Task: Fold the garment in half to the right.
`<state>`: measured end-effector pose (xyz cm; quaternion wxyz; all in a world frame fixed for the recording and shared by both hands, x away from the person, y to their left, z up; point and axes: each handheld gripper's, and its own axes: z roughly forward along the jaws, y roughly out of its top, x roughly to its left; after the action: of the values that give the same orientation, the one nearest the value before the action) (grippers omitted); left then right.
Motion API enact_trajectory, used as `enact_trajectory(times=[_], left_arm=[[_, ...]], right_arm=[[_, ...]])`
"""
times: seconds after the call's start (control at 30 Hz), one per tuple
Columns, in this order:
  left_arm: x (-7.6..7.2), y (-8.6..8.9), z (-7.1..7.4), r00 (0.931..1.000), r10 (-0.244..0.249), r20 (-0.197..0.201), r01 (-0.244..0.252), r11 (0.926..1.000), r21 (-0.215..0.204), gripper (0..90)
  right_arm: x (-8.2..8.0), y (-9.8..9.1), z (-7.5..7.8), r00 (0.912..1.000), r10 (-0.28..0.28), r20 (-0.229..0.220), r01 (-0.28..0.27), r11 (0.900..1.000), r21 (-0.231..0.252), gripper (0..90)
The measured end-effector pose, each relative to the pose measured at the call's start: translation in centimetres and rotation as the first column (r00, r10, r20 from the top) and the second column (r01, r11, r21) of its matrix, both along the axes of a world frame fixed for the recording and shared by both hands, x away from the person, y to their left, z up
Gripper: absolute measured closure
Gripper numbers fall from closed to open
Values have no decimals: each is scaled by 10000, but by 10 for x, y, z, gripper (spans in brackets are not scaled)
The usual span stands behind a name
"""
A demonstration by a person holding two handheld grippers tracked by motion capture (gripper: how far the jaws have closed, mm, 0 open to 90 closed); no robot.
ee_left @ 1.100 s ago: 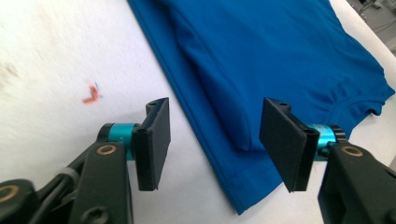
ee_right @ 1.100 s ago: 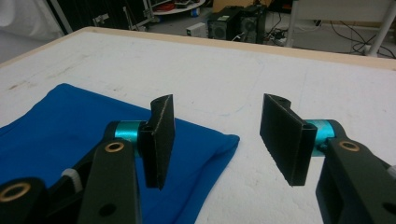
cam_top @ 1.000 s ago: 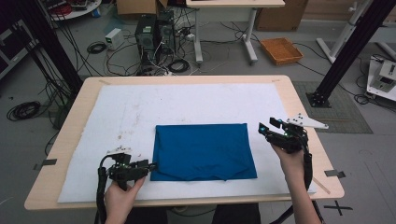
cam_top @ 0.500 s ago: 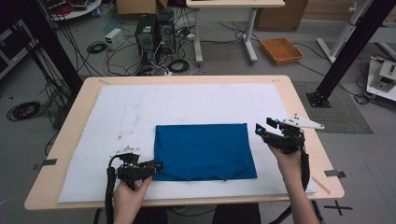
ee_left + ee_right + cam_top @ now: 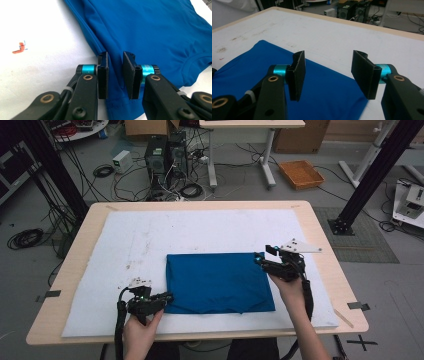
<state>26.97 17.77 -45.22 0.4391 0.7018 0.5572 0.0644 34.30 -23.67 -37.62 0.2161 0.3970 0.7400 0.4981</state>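
Note:
A blue cloth, folded into a rectangle, lies flat on the white mat. My left gripper lies low at the cloth's near left corner. In the left gripper view its jaws have just been closing and stand a narrow gap apart, astride a fold of the cloth's edge; the pads do not press on it. My right gripper hovers at the cloth's far right corner. In the right gripper view it is open, with the cloth below it and nothing between the pads.
The mat covers a wooden table. A small red mark sits on the mat left of the cloth. On the floor beyond are computer cases, cables, an orange tray and a black frame post.
The right hand has moved left, bringing its gripper over the cloth's far right corner. The left gripper's jaws have narrowed at the near left corner; that hand has barely shifted.

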Motion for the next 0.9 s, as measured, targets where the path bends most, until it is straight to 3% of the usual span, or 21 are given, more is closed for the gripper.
enact_trajectory(times=[0.2,0.3,0.57,0.8,0.9], left_arm=[[1,1,0,10000,1,-27,-1,10000,-24,770],[0,1,-1,10000,9,-15,-9,10000,-20,771],[0,1,-1,10000,64,3,-64,10000,-56,772],[0,2,-1,10000,47,6,-47,9999,-145,771],[0,2,-1,10000,33,-13,-34,9999,-142,770]], right_arm=[[15,40,2,9983,548,-211,-548,9985,14,450],[24,65,3,9958,845,-342,-853,9961,-223,452],[50,130,-2,9798,1726,-1006,-1737,9848,-25,454],[67,179,-12,9634,2139,-1618,-2156,9765,71,454],[71,195,-15,9588,2286,-1685,-2320,9727,-5,454]])
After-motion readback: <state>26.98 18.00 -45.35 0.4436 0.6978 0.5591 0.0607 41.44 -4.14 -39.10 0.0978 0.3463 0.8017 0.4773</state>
